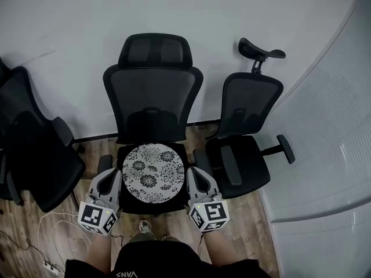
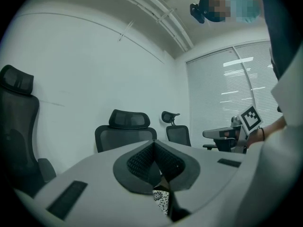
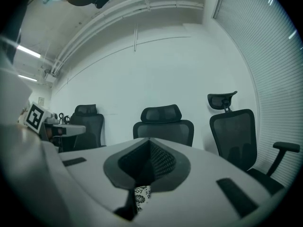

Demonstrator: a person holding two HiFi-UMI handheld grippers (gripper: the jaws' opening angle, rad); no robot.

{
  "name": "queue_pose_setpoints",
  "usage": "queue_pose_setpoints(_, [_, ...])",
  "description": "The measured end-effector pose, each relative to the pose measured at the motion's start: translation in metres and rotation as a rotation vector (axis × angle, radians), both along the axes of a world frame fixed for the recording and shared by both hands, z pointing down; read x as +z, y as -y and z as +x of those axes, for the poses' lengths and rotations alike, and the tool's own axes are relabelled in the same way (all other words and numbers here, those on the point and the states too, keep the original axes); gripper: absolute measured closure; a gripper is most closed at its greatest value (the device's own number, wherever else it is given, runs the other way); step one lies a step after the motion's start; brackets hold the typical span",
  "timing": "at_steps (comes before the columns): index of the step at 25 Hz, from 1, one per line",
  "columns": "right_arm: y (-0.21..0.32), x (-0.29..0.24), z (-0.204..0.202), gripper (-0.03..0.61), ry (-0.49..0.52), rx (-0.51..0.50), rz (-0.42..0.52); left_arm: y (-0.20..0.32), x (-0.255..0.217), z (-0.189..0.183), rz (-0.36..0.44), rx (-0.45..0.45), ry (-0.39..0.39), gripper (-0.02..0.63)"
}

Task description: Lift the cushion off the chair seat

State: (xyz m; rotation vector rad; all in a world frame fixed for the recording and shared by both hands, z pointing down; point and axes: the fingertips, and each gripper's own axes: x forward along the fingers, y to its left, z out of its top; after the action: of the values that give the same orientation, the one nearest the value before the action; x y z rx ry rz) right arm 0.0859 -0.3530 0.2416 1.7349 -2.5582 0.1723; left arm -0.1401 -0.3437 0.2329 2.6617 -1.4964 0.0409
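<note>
Round floral cushion (image 1: 153,172) at the seat of the middle chair (image 1: 153,91). The left tool (image 1: 117,178) is closed on its left edge and the right tool (image 1: 191,177) on its right edge. It is probably light, soft and floppy, so paired holds on opposite edges suit it.

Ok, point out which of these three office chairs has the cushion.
The middle office chair: the floral cushion is over its seat; the left chair and right chair show bare black seats.

White wall (image 1: 58,28); wood floor (image 1: 249,236); blinds (image 3: 255,32) rt.
</note>
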Motion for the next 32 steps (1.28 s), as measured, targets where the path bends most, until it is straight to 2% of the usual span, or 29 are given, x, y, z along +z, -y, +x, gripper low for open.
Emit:
queue_pose_setpoints(6, [0.025,0.001,-0.011,0.565,-0.004,0.013,-0.004,0.028,0.005,-0.007,-0.007,0.028,0.007,0.603])
queue_pose_setpoints(16, [0.068,0.02,-0.005,0.566,-0.014,-0.016,-0.051,0.065,0.024,-0.001,-0.066,-0.005,0.005,0.603])
queue_pose_setpoints(32, [0.129,0.088,0.015,0.565,-0.038,-0.002,-0.122,0.119,0.094,0.005,-0.166,-0.054,0.012,0.603])
